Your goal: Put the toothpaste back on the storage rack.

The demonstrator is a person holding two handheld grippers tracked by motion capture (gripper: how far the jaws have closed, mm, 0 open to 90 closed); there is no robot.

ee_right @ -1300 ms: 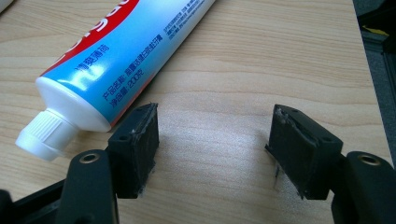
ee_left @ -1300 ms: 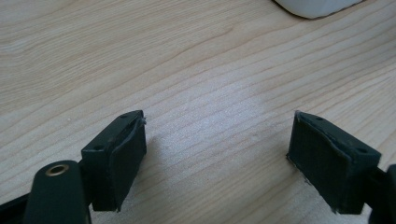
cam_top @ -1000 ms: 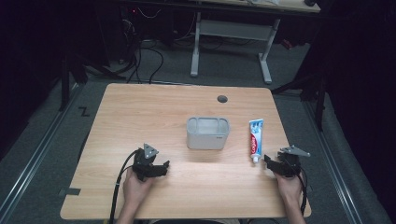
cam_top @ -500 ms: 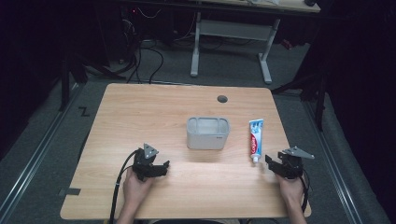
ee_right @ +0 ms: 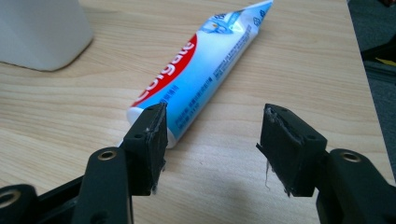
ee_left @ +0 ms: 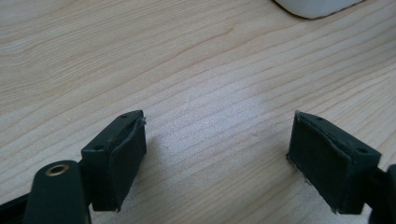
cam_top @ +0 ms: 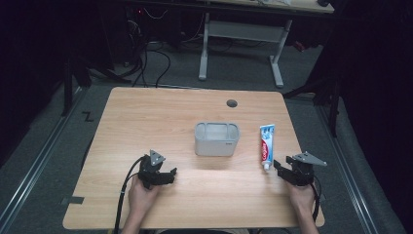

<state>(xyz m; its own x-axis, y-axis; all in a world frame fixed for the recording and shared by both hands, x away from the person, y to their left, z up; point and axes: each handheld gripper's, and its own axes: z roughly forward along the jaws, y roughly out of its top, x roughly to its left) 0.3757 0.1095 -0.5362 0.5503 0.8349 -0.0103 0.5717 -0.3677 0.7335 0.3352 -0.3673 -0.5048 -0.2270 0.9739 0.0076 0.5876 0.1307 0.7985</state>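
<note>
Right gripper view is showing the right gripper (ee_right: pixel 210 130) with jaws apart, just narrowed, gripping nothing; the toothpaste tube (ee_right: pixel 201 70) is lying just beyond them, right of the grey bin (cam_top: pixel 217 139). Left gripper (ee_left: pixel 217 149), sitting left of the bin, is gaping wide.

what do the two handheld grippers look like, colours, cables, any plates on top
Both the left gripper and the right gripper are black, each topped by a grey three-cornered plate and trailing a black cable. Their jaws are blocky, with flat dark pads. Forearms are bare, with no sleeves visible.
</note>
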